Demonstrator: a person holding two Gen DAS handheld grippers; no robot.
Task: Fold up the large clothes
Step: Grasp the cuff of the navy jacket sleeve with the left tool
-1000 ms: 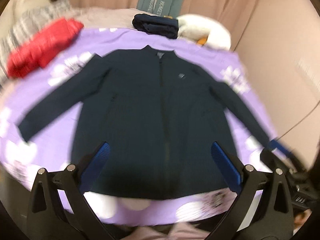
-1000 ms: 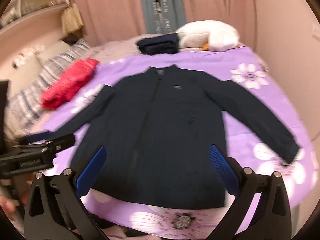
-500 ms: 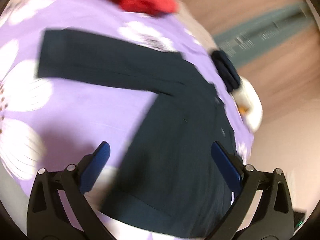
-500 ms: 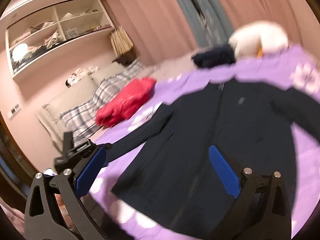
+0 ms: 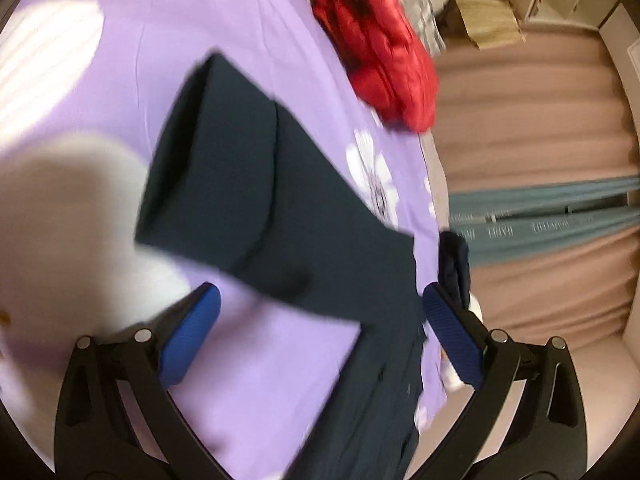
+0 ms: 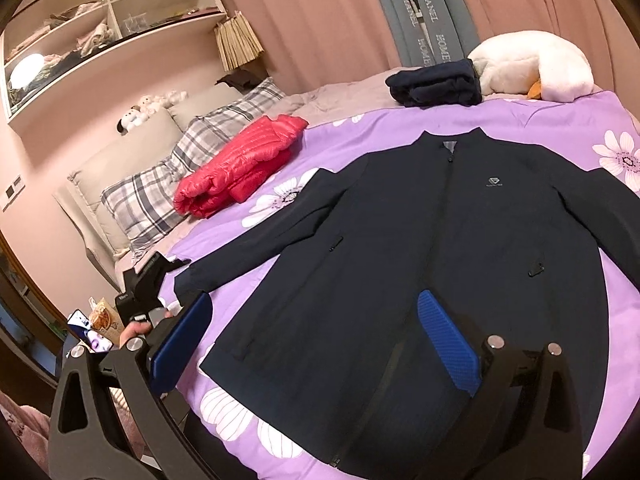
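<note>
A dark jacket (image 6: 452,248) was laid flat, front up and zipped, on the purple bedspread (image 6: 520,120), sleeves spread outward. The left claw (image 5: 320,334) was held spread above the cuff of the left-hand sleeve (image 5: 224,168), nothing pinched. The right claw (image 6: 316,340) was held spread over the hem, gripping nothing. A red jacket (image 6: 240,168) was seen folded near the pillows.

A: Where is the left camera looking?
B: It is looking close and tilted at the jacket's sleeve (image 5: 240,184).
A: And the right one?
B: It is looking from farther back, over the whole jacket (image 6: 432,264). Both are seeing the red coat (image 5: 380,44).
</note>
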